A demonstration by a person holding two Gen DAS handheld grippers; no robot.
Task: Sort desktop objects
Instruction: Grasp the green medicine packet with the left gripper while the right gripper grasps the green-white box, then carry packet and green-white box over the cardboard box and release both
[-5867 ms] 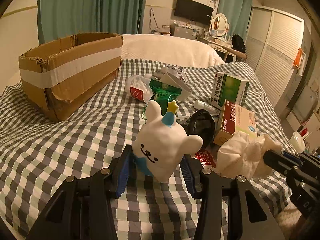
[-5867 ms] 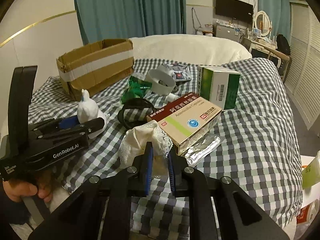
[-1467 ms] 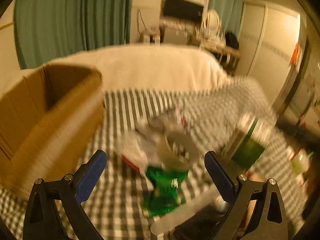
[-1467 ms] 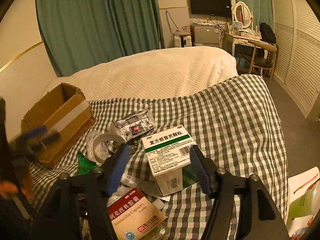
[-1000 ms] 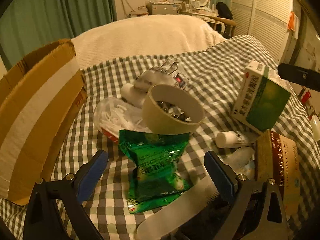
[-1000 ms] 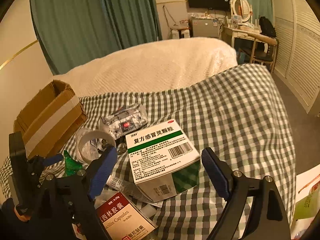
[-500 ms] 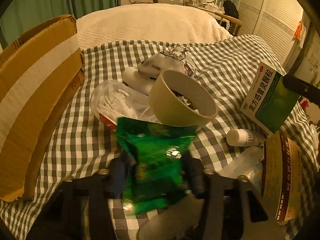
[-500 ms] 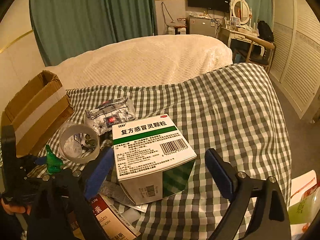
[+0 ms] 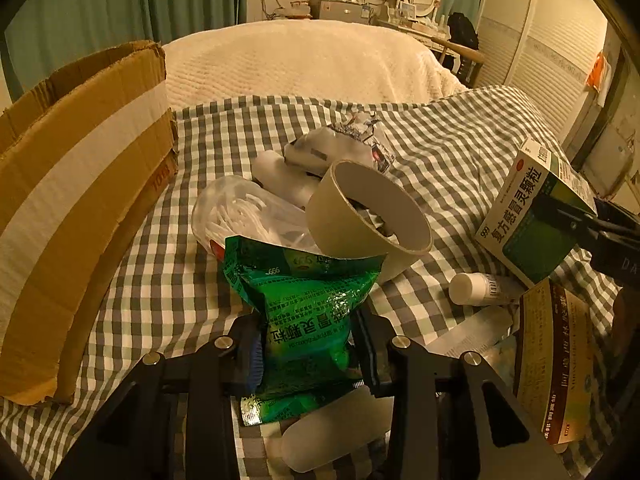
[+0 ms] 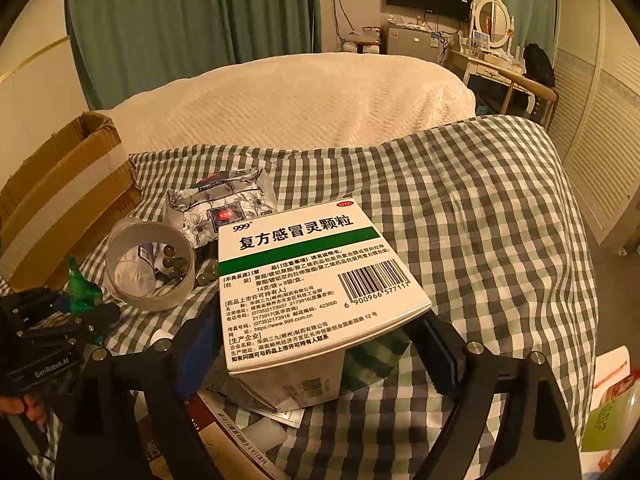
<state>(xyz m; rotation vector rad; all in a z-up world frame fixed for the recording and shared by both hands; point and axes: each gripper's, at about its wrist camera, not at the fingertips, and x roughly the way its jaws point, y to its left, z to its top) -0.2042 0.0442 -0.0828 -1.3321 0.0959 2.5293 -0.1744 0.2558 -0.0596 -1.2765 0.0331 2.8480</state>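
My left gripper (image 9: pixel 308 348) is shut on a green foil sachet (image 9: pixel 304 304), which stands between its blue pads on the checked cloth. My right gripper (image 10: pixel 320 340) has its jaws on both sides of a white and green medicine box (image 10: pixel 312 276), pads against its sides; the box also shows in the left wrist view (image 9: pixel 536 208). A roll of tape (image 9: pixel 368 216) leans just behind the sachet. An open cardboard box (image 9: pixel 76 184) stands at the left.
Behind the tape lie a clear bag of cotton swabs (image 9: pixel 244 212) and a floral tissue pack (image 10: pixel 224 208). A white bottle (image 9: pixel 480 288) and a red-brown medicine box (image 9: pixel 556 364) lie at the right. A cream blanket (image 10: pixel 304 96) covers the far side.
My left gripper has closed from wide open onto the green sachet. My right gripper has moved forward over the white and green box and its jaws have narrowed onto it.
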